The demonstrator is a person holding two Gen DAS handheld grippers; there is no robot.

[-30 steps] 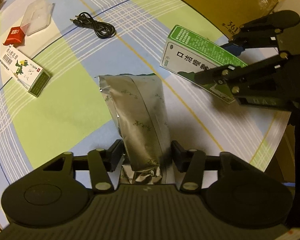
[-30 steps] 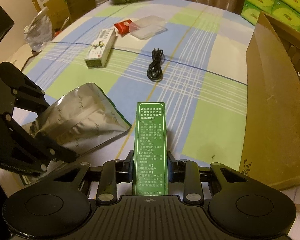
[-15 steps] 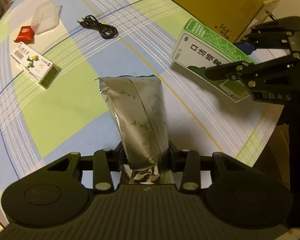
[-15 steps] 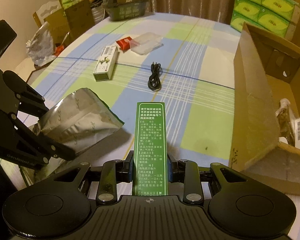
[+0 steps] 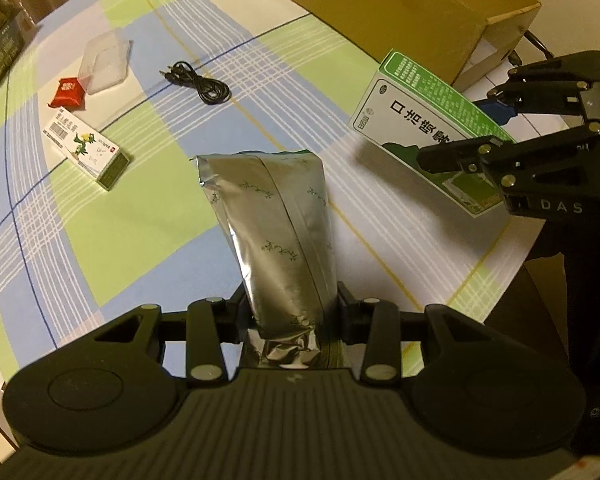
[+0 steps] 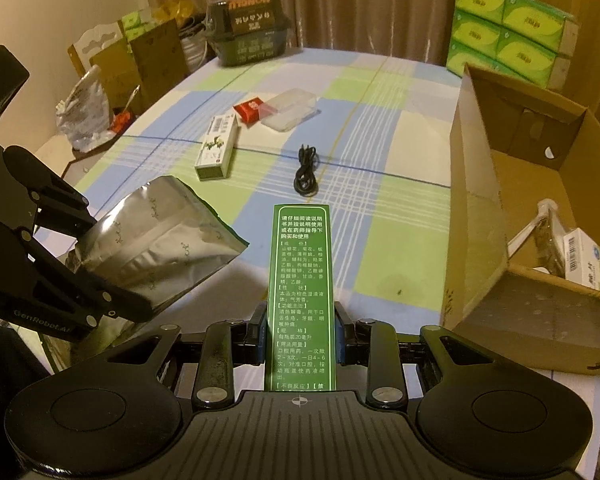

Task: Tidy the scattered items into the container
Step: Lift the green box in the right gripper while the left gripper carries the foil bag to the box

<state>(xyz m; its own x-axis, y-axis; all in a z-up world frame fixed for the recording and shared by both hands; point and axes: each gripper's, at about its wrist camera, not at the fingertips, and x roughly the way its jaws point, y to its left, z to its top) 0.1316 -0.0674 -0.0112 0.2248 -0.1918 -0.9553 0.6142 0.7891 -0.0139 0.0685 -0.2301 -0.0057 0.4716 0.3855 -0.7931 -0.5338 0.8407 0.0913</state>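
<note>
My left gripper [image 5: 290,308] is shut on a silver foil pouch [image 5: 276,232] and holds it above the checked tablecloth; the pouch also shows in the right wrist view [image 6: 160,248]. My right gripper [image 6: 300,332] is shut on a green and white medicine box [image 6: 300,288], held in the air; the left wrist view shows the box [image 5: 424,128] near the cardboard box [image 5: 388,12]. The open cardboard box [image 6: 484,216] stands at the right and holds a white packet [image 6: 584,260].
On the table lie a black cable [image 6: 306,172], a white and green carton [image 6: 218,152], a red packet [image 6: 252,110] and a clear plastic case [image 6: 292,110]. A dark basket [image 6: 248,32] sits at the far edge. Green tissue packs [image 6: 508,20] are stacked behind the cardboard box.
Both grippers have risen with their loads, so the table looks farther away. The inside of the cardboard box has come into the right wrist view.
</note>
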